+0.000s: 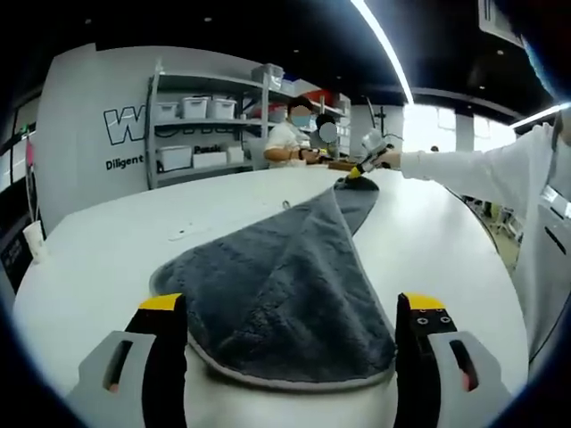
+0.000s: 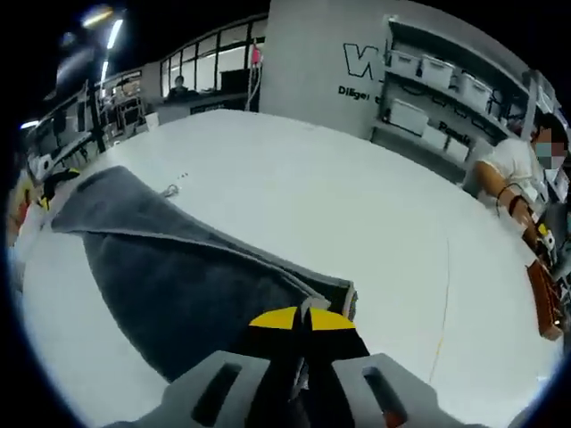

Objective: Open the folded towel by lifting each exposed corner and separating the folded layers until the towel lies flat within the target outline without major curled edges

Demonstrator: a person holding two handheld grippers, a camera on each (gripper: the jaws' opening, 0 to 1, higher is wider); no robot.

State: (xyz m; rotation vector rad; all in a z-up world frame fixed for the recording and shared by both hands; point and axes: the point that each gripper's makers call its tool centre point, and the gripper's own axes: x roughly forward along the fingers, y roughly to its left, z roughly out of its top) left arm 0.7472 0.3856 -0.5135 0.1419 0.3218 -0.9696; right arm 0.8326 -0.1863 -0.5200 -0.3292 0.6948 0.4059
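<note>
- Left gripper (image 1: 290,334): jaws stand wide apart and hold nothing, one on each side of the near rounded edge of the grey towel (image 1: 285,285).
- Right gripper (image 2: 303,323): jaws are closed on a corner of the towel (image 2: 187,276), with the pale-trimmed hem pinched between the yellow tips.
- In the left gripper view the right gripper (image 1: 361,169) appears at the towel's far corner, held by a hand on a white-sleeved arm (image 1: 464,169).
- The towel lies on the white table (image 1: 98,259), partly folded; one layer lies doubled over another, drawn out long toward the far corner.
- A small hanging loop (image 2: 169,190) lies at the towel's edge.
- Beyond the table, a seated person (image 1: 290,138) is near a shelving unit (image 1: 201,125) loaded with white bins.
</note>
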